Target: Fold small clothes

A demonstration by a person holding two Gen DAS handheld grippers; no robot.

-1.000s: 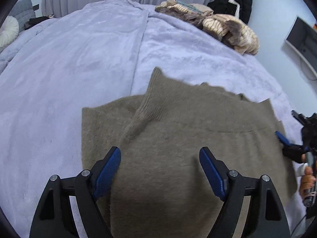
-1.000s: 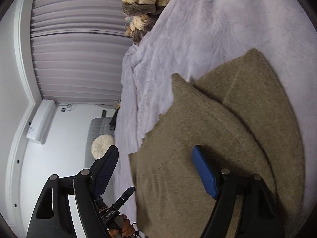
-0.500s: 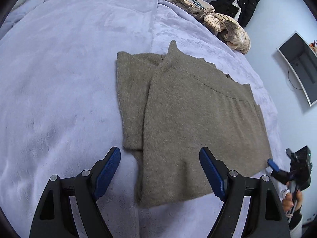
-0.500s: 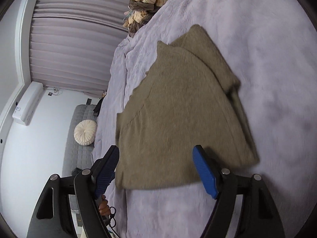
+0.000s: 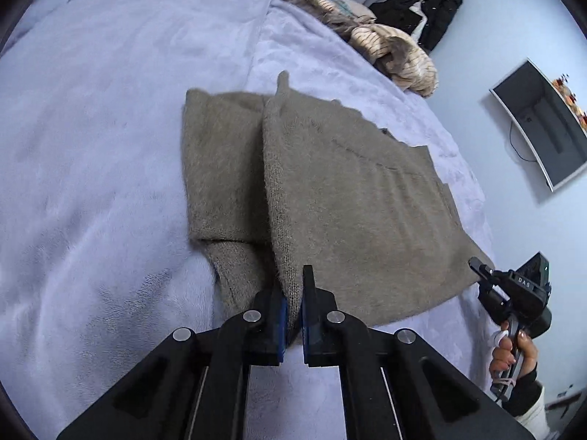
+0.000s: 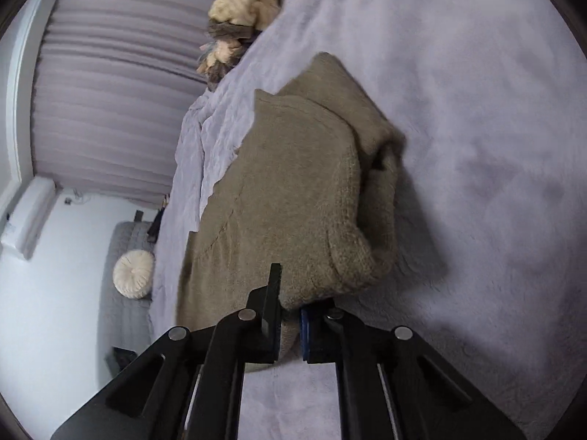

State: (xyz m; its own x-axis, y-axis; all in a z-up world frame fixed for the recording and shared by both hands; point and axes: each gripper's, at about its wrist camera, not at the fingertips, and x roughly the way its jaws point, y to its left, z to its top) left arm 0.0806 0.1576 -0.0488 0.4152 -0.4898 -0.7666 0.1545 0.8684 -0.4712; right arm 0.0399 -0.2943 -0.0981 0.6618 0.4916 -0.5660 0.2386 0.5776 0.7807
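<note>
Item: olive-brown knit sweater (image 5: 352,198), partly folded, laid flat on a lavender plush bedspread (image 5: 110,168). In the left wrist view the garment fills the centre of the frame; a narrower folded panel is seen at its 9 o'clock side, and a ribbed cuff or hem protrudes at 7 o'clock beneath the top layer.

Left gripper (image 5: 292,315): found at 6 o'clock of the sweater in its own view. Its jaws have just been closing and are now drawn nearly together, with the near edge of the sweater's top layer pinched between the blue pads (image 5: 281,317). The fabric is seen rising from the pads toward 12 o'clock.

Right gripper (image 6: 290,324): placed at 6 o'clock of the garment in the right wrist view. Its jaws have likewise just been closing and are pressed onto a thick rolled corner of the sweater, which bulges out toward 1 o'clock of the fingertips. From the left wrist view, this gripper is seen at 4 o'clock of the sweater, at its far corner, carried by a hand (image 5: 511,355) in a dark sleeve.

Surroundings: a heap of cream and brown knitwear (image 5: 389,51) is recorded at 1 o'clock, well apart from the sweater; a black jacket (image 5: 429,11) hangs beyond it; a wall-mounted screen (image 5: 543,124) is noted at 3 o'clock; pleated curtains (image 6: 110,84) and a round cream cushion (image 6: 132,273) are seen at 9 o'clock in the right wrist view.
</note>
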